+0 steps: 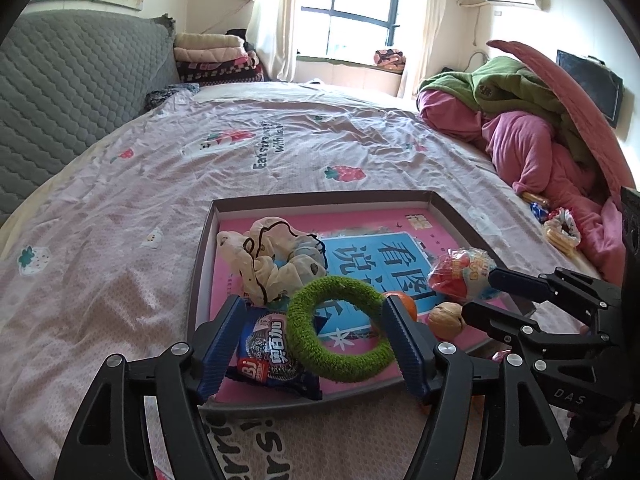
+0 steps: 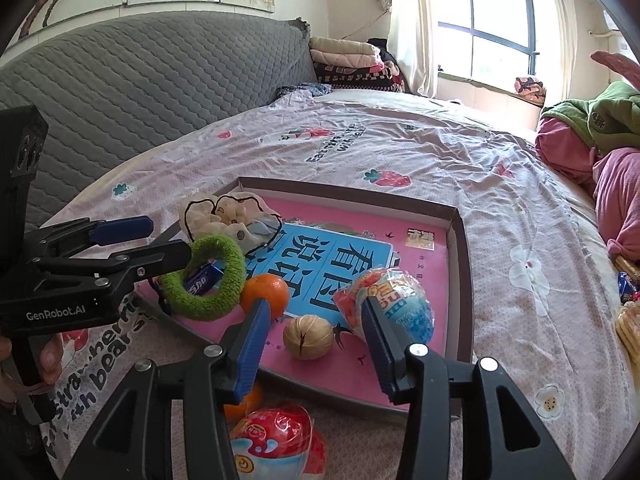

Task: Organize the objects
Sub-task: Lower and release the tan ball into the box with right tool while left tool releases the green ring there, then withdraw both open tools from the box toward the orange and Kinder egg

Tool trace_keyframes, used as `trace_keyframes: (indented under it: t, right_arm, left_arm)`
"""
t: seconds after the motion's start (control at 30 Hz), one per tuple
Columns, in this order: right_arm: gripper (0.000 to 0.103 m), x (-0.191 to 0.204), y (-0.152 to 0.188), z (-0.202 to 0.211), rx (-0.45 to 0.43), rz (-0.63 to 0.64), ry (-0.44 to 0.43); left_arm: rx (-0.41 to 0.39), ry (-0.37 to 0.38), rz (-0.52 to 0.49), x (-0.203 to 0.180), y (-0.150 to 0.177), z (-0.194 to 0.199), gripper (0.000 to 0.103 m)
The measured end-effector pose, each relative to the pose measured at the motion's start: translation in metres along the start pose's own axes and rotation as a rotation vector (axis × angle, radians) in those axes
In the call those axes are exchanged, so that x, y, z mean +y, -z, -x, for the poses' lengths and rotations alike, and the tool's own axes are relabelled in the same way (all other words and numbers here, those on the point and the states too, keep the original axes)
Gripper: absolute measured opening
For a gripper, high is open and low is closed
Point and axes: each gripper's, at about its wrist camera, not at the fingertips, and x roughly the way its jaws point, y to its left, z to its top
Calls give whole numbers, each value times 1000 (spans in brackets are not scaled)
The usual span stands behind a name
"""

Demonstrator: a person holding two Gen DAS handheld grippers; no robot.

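A shallow brown box point(image 1: 320, 197) point(image 2: 460, 240) with a pink book inside lies on the bed. In it are cream scrunchies point(image 1: 264, 256) point(image 2: 228, 212), a blue scrubber packet point(image 1: 268, 352), a green fuzzy ring point(image 1: 340, 328) point(image 2: 208, 276), an orange point(image 2: 265, 294), a walnut point(image 1: 446, 318) point(image 2: 308, 337) and a wrapped toy egg point(image 1: 464, 272) point(image 2: 388, 304). My left gripper point(image 1: 312, 344) point(image 2: 160, 240) is open around the green ring, its right pad close to the ring's rim. My right gripper point(image 2: 314, 336) point(image 1: 476, 292) is open above the walnut, empty.
A second red toy egg point(image 2: 276, 444) and another orange point(image 2: 244, 400) lie on the sheet in front of the box. Snack packets point(image 1: 560, 228) sit by a pile of pink and green bedding point(image 1: 520, 120). A grey quilted headboard point(image 1: 72, 88) stands at the left.
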Motion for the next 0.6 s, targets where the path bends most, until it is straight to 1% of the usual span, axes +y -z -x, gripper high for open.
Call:
trace_keyframes:
  t: [0.1, 0.37, 0.5, 0.6]
  right_arm:
    - [48, 1, 1, 5, -14, 0, 11]
    - [50, -1, 2, 21, -48, -33, 7]
    - [51, -2, 3, 31, -74, -57, 6]
    - [54, -1, 6, 37, -92, -50, 23]
  left_arm:
    - [-7, -2, 1, 0, 1, 7, 73]
    - [-40, -20, 7, -3, 2, 26, 75]
    - [-51, -20, 9, -5, 5, 36, 75]
    - [-52, -17, 8, -6, 10, 41, 75]
